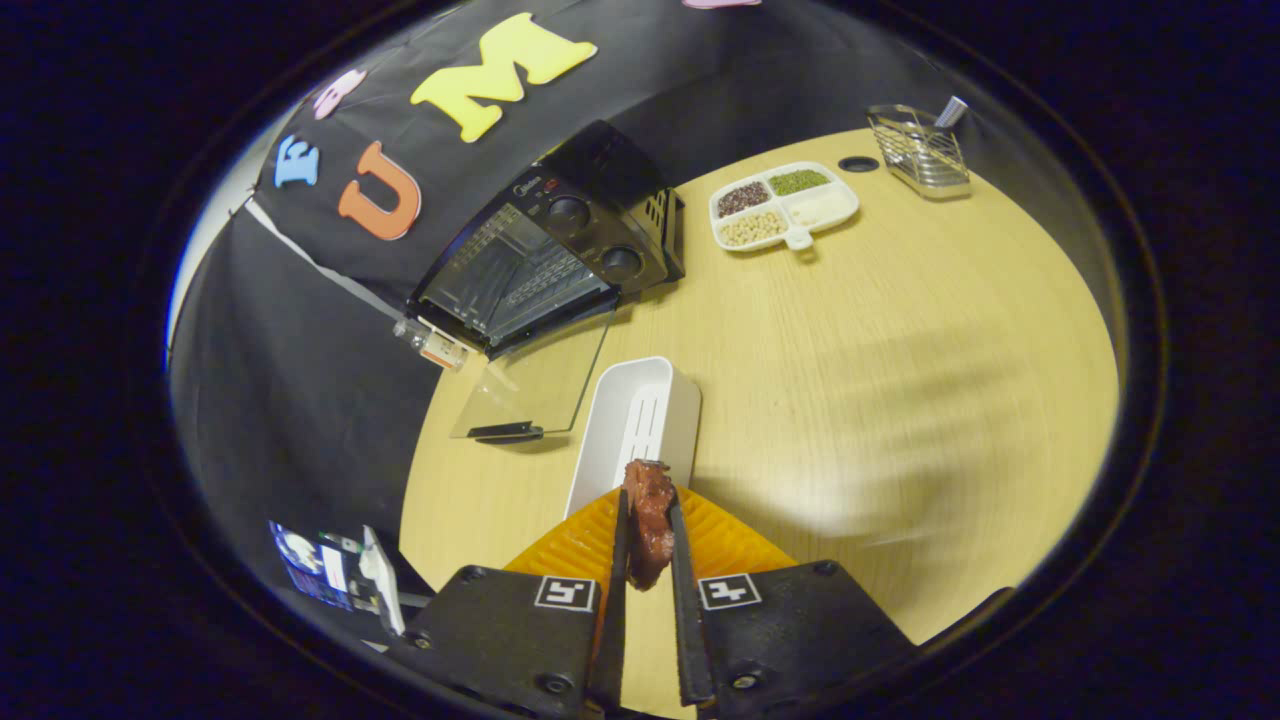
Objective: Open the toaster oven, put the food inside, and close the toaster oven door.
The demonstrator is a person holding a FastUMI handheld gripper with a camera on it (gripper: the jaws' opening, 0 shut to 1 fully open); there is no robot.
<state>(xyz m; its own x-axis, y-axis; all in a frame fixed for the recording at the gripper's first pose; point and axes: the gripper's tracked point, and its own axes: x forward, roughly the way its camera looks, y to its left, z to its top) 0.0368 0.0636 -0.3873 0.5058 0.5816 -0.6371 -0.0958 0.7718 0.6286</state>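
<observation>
A dark reddish-brown piece of food point(649, 522) is pinched between my two fingers, with the gripper point(648, 500) shut on it and lifted above the table. Far ahead and to the left stands the black toaster oven point(560, 240). Its glass door point(530, 385) is swung fully down and lies flat toward me, so the wire rack inside shows. Just beyond my fingertips a white rectangular tray point(640, 420) lies between me and the oven. Under my fingers lies an orange ribbed plate point(720, 535).
The round wooden table point(900, 380) carries a white divided dish point(785, 205) of beans and grains at the back. A wire basket point(920, 150) holding a utensil stands beyond it. Small items, a bottle point(432, 342) among them, lie off the table's left side.
</observation>
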